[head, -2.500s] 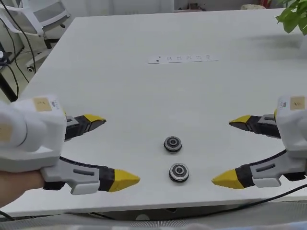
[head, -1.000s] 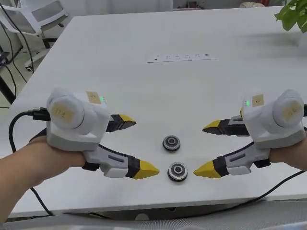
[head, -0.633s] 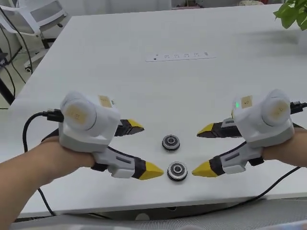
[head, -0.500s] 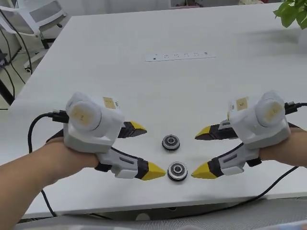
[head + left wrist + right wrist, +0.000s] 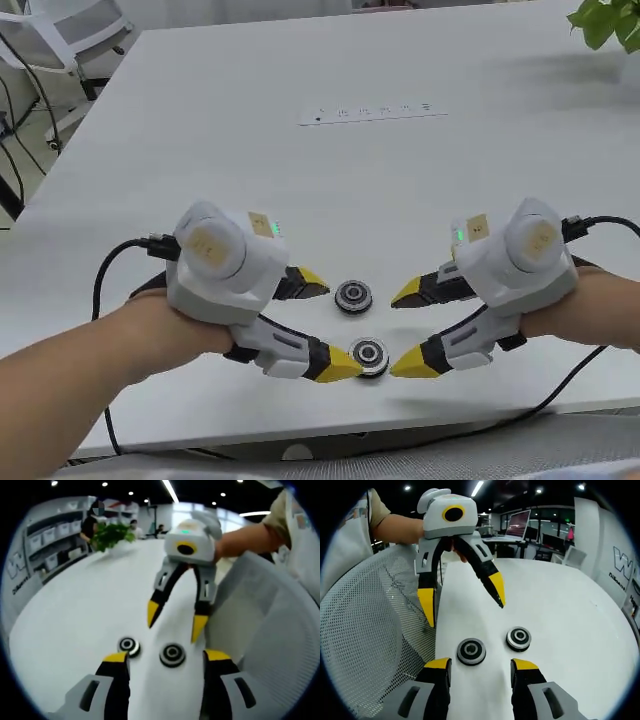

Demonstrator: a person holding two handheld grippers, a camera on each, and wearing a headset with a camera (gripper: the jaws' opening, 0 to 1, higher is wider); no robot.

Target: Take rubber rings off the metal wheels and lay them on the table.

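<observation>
Flanking the near round metal wheel [image 5: 369, 355], left gripper [image 5: 338, 322] and right gripper [image 5: 398, 332] gape empty; approach step, next likely pinching its black rubber ring [image 5: 370, 341].

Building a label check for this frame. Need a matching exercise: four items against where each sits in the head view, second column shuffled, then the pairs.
1. near wheel
2. far wheel
3. plant
4. socket strip

A. top right corner of the picture
B. between the lower jaw tips of the left gripper and right gripper
C. between the two grippers' upper jaw tips
D. set in the table, beyond the grippers

Pairs: 1-B, 2-C, 3-A, 4-D
</observation>
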